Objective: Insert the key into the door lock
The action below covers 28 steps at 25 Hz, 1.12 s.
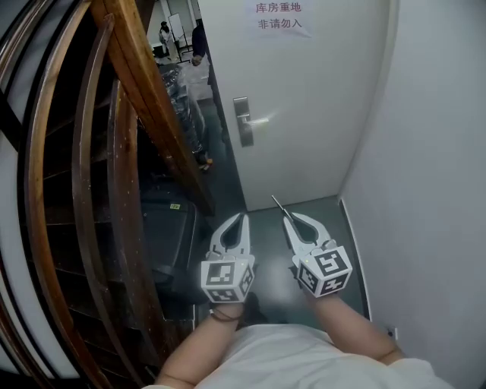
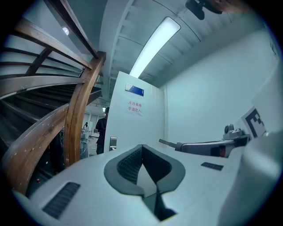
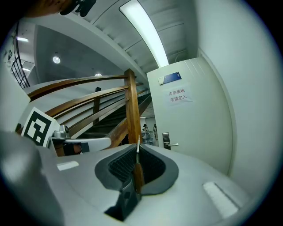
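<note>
**Two claws short of a white door, key in the right one**

White door closes the far end of a narrow passage, with a wooden stair railing to the door's left and a plain wall to its right. Near the door's left edge sits the door lock, its lever pointing right. A paper notice hangs higher up.

The head view alone shows both claws side by side over grey floor, short of the door. The left claw is pressed together with nothing in it. The right claw pinches the key, whose thin blade juts past the tips toward the door, well apart from the lock. The right gripper view shows what the head view cannot: the key standing edge-on between the pads.

Only the gripper views reach up to a blue plate above the notice and a ceiling light strip.
</note>
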Each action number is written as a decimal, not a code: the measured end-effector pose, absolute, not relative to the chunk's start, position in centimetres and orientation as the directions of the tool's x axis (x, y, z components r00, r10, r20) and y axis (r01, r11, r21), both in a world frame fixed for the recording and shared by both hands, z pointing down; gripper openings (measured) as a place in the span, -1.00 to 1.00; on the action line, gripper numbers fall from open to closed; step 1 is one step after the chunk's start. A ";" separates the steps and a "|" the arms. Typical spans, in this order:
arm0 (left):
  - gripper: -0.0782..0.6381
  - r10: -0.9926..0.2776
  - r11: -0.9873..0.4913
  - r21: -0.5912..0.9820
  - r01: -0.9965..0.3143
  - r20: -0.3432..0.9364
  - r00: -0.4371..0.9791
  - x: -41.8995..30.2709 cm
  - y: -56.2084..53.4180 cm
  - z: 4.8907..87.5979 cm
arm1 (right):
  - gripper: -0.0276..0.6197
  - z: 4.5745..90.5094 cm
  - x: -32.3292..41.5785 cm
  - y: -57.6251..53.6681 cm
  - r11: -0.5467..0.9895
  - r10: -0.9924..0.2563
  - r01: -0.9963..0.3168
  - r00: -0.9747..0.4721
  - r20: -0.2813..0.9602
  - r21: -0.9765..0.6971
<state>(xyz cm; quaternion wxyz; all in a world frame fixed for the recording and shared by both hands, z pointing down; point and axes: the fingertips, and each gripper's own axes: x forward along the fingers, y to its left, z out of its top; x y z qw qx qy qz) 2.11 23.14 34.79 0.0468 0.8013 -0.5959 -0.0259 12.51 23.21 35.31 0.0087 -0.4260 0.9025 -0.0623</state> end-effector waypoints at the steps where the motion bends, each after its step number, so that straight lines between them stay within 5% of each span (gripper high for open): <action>1: -0.76 -0.958 -0.284 0.108 -0.953 0.016 0.288 1.9 22.7 34.8 | -0.84 35.4 12.3 22.8 0.630 -0.769 -0.767 -0.638 0.042 -0.122; 28: -0.76 -0.936 -0.349 0.098 -0.932 0.019 0.352 -9.3 0.1 34.2 | -0.84 35.2 1.1 0.7 0.583 -0.804 -0.801 -0.593 0.049 -0.139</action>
